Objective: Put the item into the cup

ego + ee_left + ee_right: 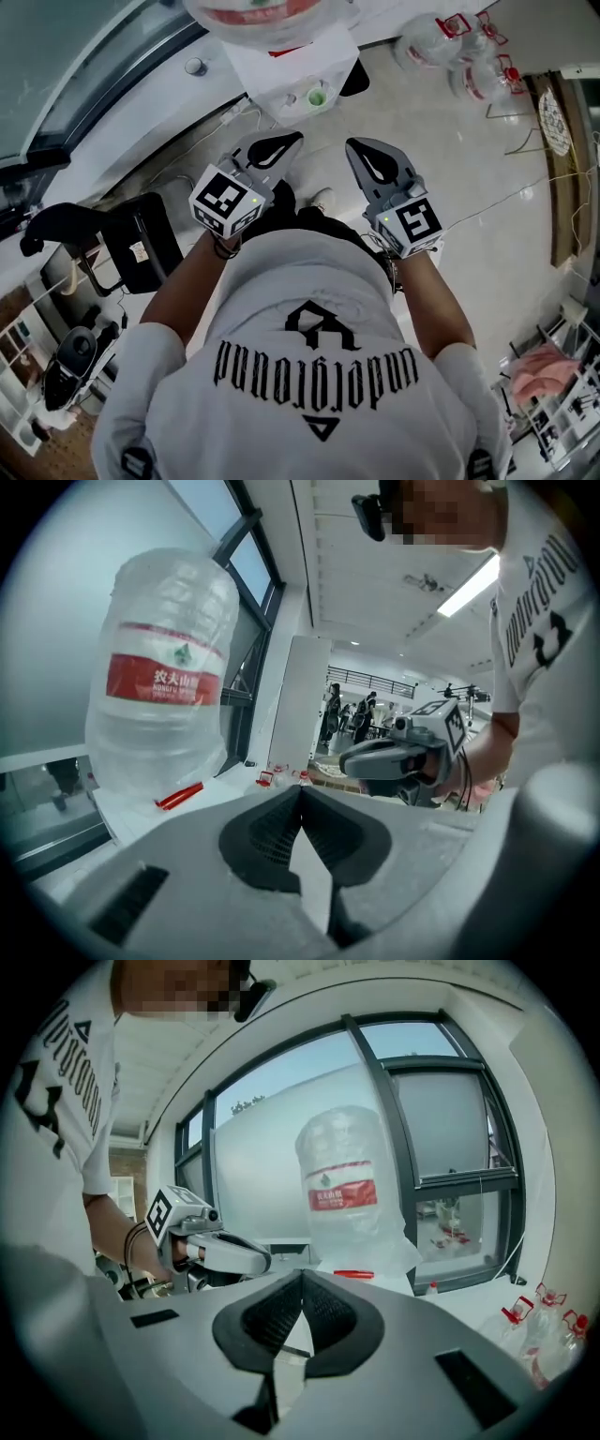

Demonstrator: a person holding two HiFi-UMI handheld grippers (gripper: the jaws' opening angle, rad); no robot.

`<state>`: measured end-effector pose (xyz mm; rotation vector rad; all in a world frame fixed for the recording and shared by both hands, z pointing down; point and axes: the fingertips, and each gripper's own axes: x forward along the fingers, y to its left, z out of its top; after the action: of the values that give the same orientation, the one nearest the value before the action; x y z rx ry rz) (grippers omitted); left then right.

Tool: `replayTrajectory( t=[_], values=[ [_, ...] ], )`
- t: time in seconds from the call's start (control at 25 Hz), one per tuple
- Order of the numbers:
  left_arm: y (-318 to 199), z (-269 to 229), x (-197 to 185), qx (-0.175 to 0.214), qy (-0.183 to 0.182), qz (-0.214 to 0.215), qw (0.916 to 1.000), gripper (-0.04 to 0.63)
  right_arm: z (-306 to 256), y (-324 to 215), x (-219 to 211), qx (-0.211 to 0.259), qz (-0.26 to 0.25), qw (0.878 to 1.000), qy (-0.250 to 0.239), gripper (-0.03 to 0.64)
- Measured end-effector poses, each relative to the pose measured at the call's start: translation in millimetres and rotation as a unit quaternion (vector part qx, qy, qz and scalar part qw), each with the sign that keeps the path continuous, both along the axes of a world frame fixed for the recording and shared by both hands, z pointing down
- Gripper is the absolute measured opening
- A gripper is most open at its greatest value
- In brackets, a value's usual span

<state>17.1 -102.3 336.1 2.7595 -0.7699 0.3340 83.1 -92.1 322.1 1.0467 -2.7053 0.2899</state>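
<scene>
My left gripper (284, 143) and right gripper (362, 152) are held side by side in front of the person's chest, both shut with nothing between the fingers. In the left gripper view the tips (300, 789) meet, and they also meet (301, 1275) in the right gripper view. A small cup-like thing with green inside (317, 96) stands on the white table (281, 70) ahead. A red stick-like item (178, 796) (353, 1274) lies on that table beside a big water jug (164, 677) (347, 1185). Each gripper sees the other, the right gripper (403, 752) and the left gripper (225, 1251).
Several empty clear bottles with red handles (469, 56) (544, 1321) lie on the tiled floor to the right. A black chair (131, 244) stands at the left. Big windows run behind the table. A small round object (195, 66) sits on the sill.
</scene>
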Motion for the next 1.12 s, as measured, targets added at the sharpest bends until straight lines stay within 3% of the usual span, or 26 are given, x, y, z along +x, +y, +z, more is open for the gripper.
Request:
replayTrajectory(
  t=[0.2, 0.44, 0.6, 0.8, 1.12],
  values=[
    [14, -34, -17, 0.031, 0.003, -0.032, 0.999, 0.014, -27, 27, 6, 0.015, -0.001, 1.0, -0.008, 0.014],
    [40, -71, -17, 0.061, 0.024, -0.023, 0.9976, 0.015, -67, 46, 12, 0.051, -0.003, 0.999, -0.007, 0.014],
    [52, -88, -19, 0.075, 0.028, -0.045, 0.9958, 0.015, -80, 54, 17, 0.06, -0.007, 0.998, -0.013, 0.014],
    [63, -102, -26, 0.072, 0.029, -0.063, 0.995, 0.014, -87, 60, 12, 0.055, -0.023, 0.998, -0.018, 0.014],
    [82, -113, -59, 0.074, 0.018, -0.047, 0.996, 0.014, -98, 74, -12, 0.06, -0.017, 0.998, -0.013, 0.014]
  ],
)
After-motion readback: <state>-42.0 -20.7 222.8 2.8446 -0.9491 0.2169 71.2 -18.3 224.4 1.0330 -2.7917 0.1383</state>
